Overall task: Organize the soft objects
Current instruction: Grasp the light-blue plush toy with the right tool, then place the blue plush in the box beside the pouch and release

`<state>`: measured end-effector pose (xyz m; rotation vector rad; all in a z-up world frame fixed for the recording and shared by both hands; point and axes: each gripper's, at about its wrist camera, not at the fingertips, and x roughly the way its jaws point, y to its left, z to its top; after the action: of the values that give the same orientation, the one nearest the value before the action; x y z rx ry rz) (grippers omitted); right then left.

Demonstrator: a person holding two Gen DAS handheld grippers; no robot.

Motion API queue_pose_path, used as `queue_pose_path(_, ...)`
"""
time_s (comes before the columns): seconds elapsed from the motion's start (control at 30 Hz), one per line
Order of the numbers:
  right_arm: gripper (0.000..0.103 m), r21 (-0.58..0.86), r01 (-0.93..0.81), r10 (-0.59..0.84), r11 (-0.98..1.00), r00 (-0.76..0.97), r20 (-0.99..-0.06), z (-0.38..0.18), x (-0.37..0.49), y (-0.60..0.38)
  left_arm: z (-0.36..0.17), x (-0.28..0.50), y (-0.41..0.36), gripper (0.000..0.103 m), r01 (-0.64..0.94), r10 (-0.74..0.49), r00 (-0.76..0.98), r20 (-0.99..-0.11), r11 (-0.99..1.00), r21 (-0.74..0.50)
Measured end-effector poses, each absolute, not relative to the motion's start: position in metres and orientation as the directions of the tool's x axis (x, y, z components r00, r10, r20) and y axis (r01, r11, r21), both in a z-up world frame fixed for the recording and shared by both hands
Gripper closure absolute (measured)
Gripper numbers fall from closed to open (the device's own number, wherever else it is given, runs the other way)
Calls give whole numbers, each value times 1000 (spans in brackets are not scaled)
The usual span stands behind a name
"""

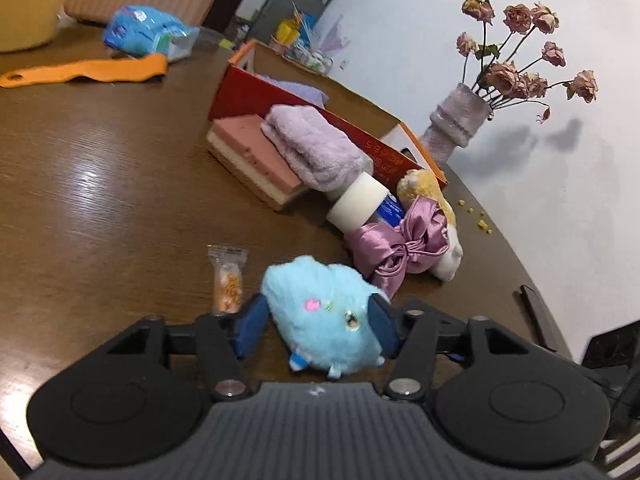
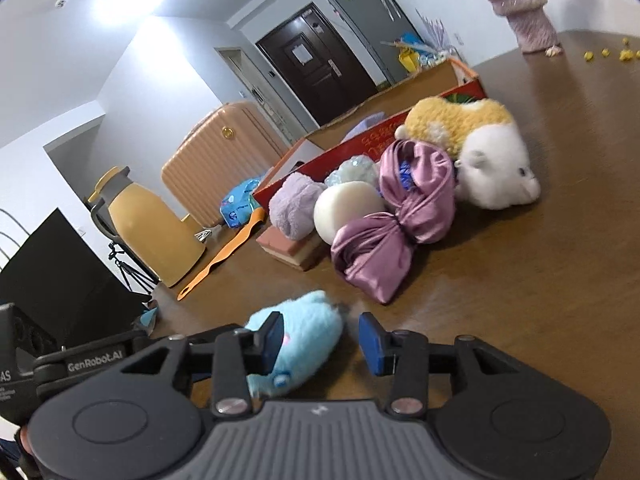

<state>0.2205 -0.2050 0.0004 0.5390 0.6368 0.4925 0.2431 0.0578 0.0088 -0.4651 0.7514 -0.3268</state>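
Observation:
A fluffy light-blue plush toy (image 1: 324,312) sits between the blue pads of my left gripper (image 1: 316,324), which is shut on it. In the right wrist view the same plush (image 2: 304,340) lies partly between the fingers of my right gripper (image 2: 320,344), which is open and not squeezing it. Further on the brown table lie a pink satin bow (image 1: 400,244), a yellow-and-white plush hamster (image 2: 480,148), a white sponge roll (image 1: 358,204), a folded lilac towel (image 1: 312,144) and a pink sponge block (image 1: 256,156). Behind them stands an open red cardboard box (image 1: 280,96).
A wrapped snack (image 1: 228,280) lies left of the blue plush. An orange shoehorn (image 1: 88,74), a blue wipes pack (image 1: 148,30) and a yellow jug (image 2: 152,224) are at the far side. A vase of dried roses (image 1: 456,124) stands by the wall. A black remote (image 1: 538,316) lies near the table's right edge.

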Motion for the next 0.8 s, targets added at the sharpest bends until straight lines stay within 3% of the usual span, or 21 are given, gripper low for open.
queue_pose_path(0.1, 63, 634, -259, 607, 728, 673, -422, -4, 234, -197, 3, 252, 59, 69, 125, -485, 662, -571, 823, -555)
queue_pose_path(0.13, 71, 627, -260, 604, 735, 671, -430, -5, 237, -194, 3, 254, 60, 69, 119, -486, 663, -570, 820, -560)
queue_pose_path(0.2, 76, 622, -266, 605, 737, 671, -429, -5, 239, -193, 4, 254, 63, 71, 110, -493, 666, -560, 808, -579)
queue_pose_path(0.43, 77, 591, -314, 583, 743, 737, -342, 41, 234, -205, 49, 267, 56, 71, 221, -566, 697, -440, 754, -619)
queue_pose_path(0.6, 78, 530, -336, 529, 779, 806, -267, 90, 296, -227, 93, 356, 28, 71, 335, -616, 680, -398, 744, -578)
queue_pose_path(0.8, 78, 487, -264, 464, 832, 814, -350, 108, 433, -247, 94, 505, -5, 71, 328, -636, 605, -479, 747, -578)
